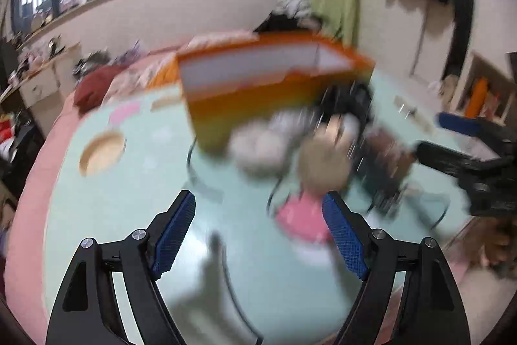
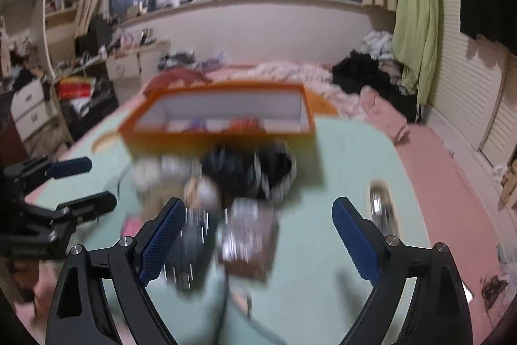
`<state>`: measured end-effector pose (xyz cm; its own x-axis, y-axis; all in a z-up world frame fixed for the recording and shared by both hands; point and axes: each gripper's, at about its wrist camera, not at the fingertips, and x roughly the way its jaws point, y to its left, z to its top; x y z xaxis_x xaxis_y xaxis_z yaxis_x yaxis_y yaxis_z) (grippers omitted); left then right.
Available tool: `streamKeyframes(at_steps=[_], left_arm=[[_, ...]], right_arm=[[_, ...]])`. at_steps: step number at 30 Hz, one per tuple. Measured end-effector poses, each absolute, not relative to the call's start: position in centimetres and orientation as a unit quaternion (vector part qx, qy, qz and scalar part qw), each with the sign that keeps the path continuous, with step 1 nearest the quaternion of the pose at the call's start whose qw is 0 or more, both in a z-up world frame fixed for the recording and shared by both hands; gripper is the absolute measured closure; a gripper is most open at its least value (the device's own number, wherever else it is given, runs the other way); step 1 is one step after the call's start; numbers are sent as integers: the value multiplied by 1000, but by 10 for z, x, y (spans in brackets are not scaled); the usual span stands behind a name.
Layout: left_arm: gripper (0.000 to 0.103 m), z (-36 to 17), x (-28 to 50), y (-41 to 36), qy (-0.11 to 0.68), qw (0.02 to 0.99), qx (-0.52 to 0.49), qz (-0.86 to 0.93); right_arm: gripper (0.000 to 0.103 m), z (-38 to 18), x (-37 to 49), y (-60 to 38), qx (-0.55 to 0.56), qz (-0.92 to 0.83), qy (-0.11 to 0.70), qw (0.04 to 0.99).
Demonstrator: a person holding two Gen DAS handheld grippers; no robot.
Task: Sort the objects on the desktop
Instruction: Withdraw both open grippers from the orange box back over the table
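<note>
The small objects to sort lie in a heap (image 2: 232, 199) on the pale green desk (image 2: 339, 215), just in front of the orange box (image 2: 223, 115), which stands open at the far side and already has a few coloured things in it. The pictures are blurred, so I can name only some pieces: a dark round bundle (image 2: 248, 173) nearest the box, a brownish packet (image 2: 248, 241) closer to the camera, a shiny metal piece (image 2: 381, 209) apart on the right, and a pink thing (image 1: 303, 215) on the left side of the heap.

The right gripper (image 2: 258, 235) hangs over the near edge of the heap with its jaws wide apart and nothing pressed between the pads; the brownish packet lies between them but lower. The left gripper (image 1: 258, 228) also has its jaws apart and holds nothing, and the pink thing sits just beside its right pad.

I judge that the step is to choose one piece and take it. To do it well, each hand should slow down, aim at a single piece at the rim of the heap, and close only when both pads are around it. The two grippers are near each other, so it is better that one goes first, otherwise they can knock the pile
</note>
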<state>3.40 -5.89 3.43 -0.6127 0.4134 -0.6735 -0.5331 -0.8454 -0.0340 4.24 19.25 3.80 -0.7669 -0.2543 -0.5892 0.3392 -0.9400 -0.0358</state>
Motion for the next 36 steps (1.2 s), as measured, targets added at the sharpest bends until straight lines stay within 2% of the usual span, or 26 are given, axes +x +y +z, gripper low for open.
streamKeyframes(at_steps=[2, 4, 6, 7, 15, 36], left_arm=[[21, 19, 35, -59, 69, 260, -379, 886], [20, 16, 42, -54, 81, 240, -360, 898], [5, 16, 47, -49, 75, 234, -354, 902], [0, 15, 50, -46, 74, 236, -348, 904], [0, 17, 60, -45, 70, 237, -328, 912], [0, 4, 47, -50, 69, 233, -328, 913]], right_arm=[[11, 24, 54, 196, 314, -932, 82, 161], [11, 9, 62, 198, 324, -929, 99, 149], [9, -6, 58, 199, 340, -923, 111, 141], [1, -9, 54, 205, 344, -922, 87, 155], [0, -13, 49, 213, 305, -938, 82, 140], [0, -14, 51, 211, 300, -939, 82, 143]])
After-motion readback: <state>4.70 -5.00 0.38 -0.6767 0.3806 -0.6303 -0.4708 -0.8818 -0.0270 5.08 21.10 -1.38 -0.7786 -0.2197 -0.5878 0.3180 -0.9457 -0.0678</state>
